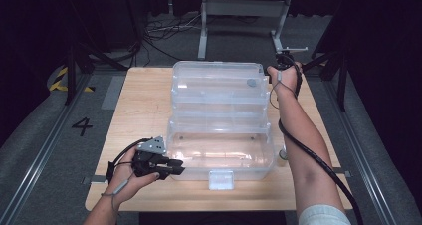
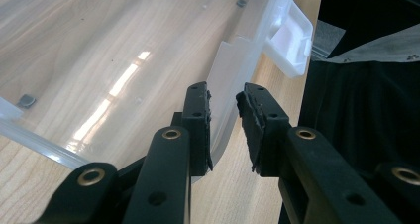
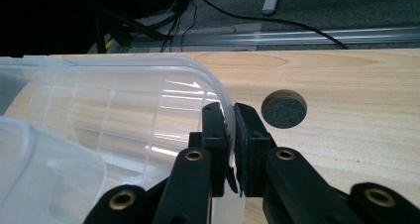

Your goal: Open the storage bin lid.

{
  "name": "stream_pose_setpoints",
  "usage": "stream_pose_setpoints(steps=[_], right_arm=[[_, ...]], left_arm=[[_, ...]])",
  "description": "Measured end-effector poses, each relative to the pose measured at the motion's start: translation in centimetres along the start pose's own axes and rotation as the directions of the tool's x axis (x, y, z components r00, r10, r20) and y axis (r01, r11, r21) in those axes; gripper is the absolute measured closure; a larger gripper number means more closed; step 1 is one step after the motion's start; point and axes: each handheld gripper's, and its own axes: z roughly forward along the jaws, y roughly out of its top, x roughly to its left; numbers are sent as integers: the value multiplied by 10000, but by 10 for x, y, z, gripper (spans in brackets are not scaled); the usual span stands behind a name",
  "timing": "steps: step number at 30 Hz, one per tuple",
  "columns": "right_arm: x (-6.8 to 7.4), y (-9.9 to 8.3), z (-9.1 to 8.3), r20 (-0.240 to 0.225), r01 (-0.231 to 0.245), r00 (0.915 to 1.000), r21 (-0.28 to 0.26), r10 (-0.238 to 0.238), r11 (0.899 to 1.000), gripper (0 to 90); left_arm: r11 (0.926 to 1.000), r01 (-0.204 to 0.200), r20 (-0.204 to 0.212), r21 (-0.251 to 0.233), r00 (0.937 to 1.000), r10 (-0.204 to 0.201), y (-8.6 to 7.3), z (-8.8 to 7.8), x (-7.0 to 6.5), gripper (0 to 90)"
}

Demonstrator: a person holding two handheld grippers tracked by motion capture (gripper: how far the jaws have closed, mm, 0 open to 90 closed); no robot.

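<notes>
At the left of the high view, the left hand-held gripper [image 1: 174, 168] lies low over the near left part of the wooden bench [image 1: 142, 103], its jaws pointing right at the front left corner of the clear plastic box [image 1: 221, 158]. In the left gripper view the 2 jaws stand partly apart with the box's thin wall rising between them; the left pad [image 2: 197, 130] lies against the wall, while a gap shows between the wall and the other pad, so the wall is straddled, not pinched.

The box sits in the middle of the bench, its white latch [image 1: 221, 179] facing the person. Its hinged clear lid [image 1: 216, 85] stands open behind it, leaning toward the far edge of the bench.

At the right, the person's arm reaches along the box's right side to the far right corner of the lid, where the right hand-held gripper [image 1: 272, 71] meets it. In the right gripper view its jaws are nearly together, squeezing the lid's curved rim. Just beside them on the bench is a round dark hole [image 3: 284, 109].
</notes>
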Motion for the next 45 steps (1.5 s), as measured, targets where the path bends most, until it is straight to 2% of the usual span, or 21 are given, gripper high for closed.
stream_pose_setpoints(steps=[27,33,37,45], right_arm=[[-6,-6,12,31,-308,9995,225,308,9993,838],[-5,-7,12,117,-161,9998,112,160,9998,819],[-3,-6,5,227,4,9997,-198,1,9998,728],[4,0,-29,244,583,9981,-803,-565,9951,686]], left_arm=[[10000,-9,15,26,10000,9,0,0,0,733],[9999,24,-31,123,10000,-24,1,0,0,728],[9991,-17,-116,419,9999,22,5,2,-2,679],[9998,-178,132,129,9998,177,14,1,-1,641]])
